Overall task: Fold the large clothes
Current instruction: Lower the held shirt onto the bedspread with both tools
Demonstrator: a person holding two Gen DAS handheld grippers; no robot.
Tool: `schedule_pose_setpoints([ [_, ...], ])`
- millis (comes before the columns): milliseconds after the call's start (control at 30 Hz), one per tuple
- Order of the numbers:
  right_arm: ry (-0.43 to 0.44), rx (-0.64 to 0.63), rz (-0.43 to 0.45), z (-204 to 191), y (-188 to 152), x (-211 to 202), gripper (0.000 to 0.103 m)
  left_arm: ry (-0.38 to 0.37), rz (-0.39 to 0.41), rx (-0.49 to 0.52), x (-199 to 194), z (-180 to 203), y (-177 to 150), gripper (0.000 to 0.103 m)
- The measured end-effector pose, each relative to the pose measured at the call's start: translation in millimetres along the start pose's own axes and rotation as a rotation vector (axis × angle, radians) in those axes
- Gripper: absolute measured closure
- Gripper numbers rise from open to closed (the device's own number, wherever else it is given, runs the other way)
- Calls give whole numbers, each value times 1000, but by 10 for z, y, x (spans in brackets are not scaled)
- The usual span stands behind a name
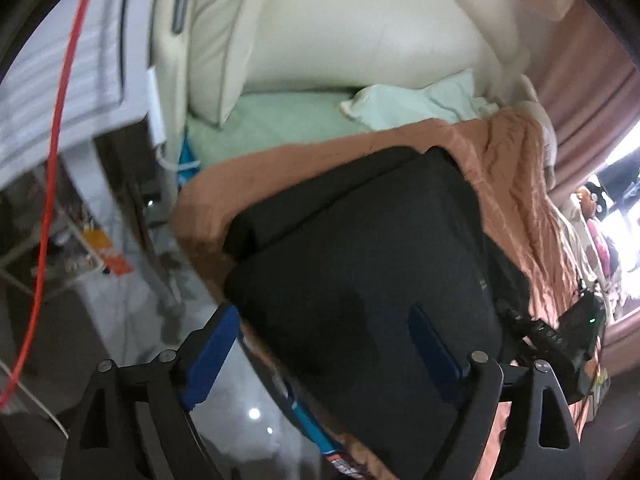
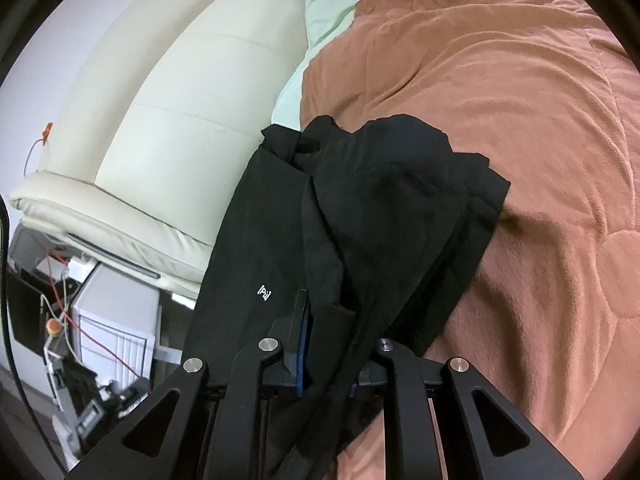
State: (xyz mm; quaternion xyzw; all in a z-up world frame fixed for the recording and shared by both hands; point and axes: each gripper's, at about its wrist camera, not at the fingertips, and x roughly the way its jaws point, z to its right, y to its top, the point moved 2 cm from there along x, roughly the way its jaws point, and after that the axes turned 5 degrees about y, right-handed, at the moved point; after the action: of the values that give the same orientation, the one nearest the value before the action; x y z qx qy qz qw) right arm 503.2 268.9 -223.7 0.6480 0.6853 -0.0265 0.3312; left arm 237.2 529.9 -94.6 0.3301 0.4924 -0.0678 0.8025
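A large black garment (image 1: 360, 248) lies folded on the rust-orange blanket (image 1: 516, 184) near the bed's edge. My left gripper (image 1: 320, 332) is open, its blue-padded fingers (image 1: 212, 348) spread over the garment's near edge without pinching it. In the right wrist view the black garment (image 2: 360, 208), with a small white logo (image 2: 264, 292), drapes from my right gripper (image 2: 324, 340). That gripper is shut on a bunched fold of the garment, which hides the right finger.
A cream padded headboard (image 2: 168, 120) and pale green pillows (image 1: 408, 104) lie beyond the garment. The orange blanket (image 2: 500, 80) spreads to the right. A white cabinet (image 2: 116, 316), a red cable (image 1: 60, 100) and cluttered floor lie left of the bed.
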Motion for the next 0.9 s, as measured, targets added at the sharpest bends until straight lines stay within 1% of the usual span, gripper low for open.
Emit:
schedule_pose_setpoints([
  [100, -5, 0, -15, 20, -15, -7, 84, -32, -40, -32, 139, -27, -133, 15],
  [200, -8, -11, -34, 18, -28, -29, 83, -36, -89, -68, 323, -64, -260, 15],
  [300, -4, -62, -42, -28, -25, -49, 84, -84, -96, -88, 451, -43, -335, 15],
  [333, 1, -76, -41, -50, -30, -47, 85, -96, -94, -89, 475, -21, -335, 17],
  [367, 8, -80, -41, -61, -30, -45, 87, -109, -85, -85, 487, -1, -325, 24],
  [400, 16, -79, -40, -82, -9, -42, 87, -112, -75, -70, 479, 33, -311, 26],
  [467, 21, -91, -37, -131, 31, -26, 89, -118, -76, -48, 488, 79, -239, 28],
  [533, 31, -109, -34, -203, 73, 4, 90, -140, -75, -67, 494, 82, -157, 29],
  [667, 43, -124, -33, -323, 163, 89, 90, -137, -75, -51, 500, 169, 54, 35],
  [767, 46, -139, -19, -362, 227, 124, 90, -130, -52, -23, 471, 250, 215, 37],
  [900, 57, -120, 3, -328, 282, 185, 90, -92, -20, 37, 531, 351, 391, 37],
])
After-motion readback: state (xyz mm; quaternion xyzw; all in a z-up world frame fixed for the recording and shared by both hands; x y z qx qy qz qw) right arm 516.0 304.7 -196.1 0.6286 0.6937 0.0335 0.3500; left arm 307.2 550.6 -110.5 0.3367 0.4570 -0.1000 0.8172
